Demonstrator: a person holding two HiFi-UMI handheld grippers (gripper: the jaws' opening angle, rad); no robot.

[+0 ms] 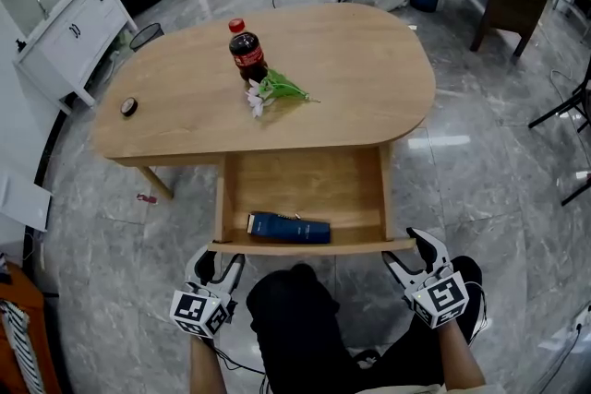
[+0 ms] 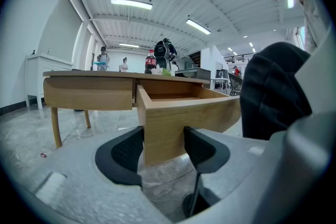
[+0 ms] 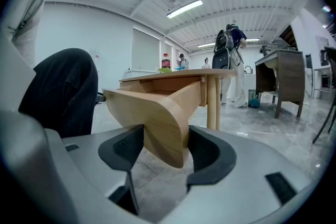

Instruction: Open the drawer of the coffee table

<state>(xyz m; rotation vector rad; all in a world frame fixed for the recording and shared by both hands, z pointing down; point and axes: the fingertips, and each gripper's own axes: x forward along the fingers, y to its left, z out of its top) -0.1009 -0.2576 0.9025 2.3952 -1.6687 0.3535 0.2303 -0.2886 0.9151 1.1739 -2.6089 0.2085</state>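
**A:** So, where is the drawer (image 1: pixel 305 247) now?

**B:** It sticks far out of the coffee table (image 1: pixel 342 78), toward the person. You can see its bare floor, and a dark blue box (image 1: pixel 288 227) lies near the front.

**A:** What are the grippers doing?

**B:** The left gripper (image 1: pixel 220 265) has its two fingers squeezed on the left corner of the drawer front. The right gripper (image 1: pixel 409 254) is pinching the right corner the same way. Wood fills the gap between the pads on both sides.

**A:** Will it be hard to hold?

**B:** I think the wood is hard and stiff, so it won't bend or squash. But it looks smooth, so the pads could slip. I can't see a handle, so the two corners seem the best places to grab.

**A:** Anything to watch for?

**B:** Pull both sides evenly, I'd say, or it might jam. A hard tug could shake the cola bottle (image 1: pixel 247 52) standing on top.
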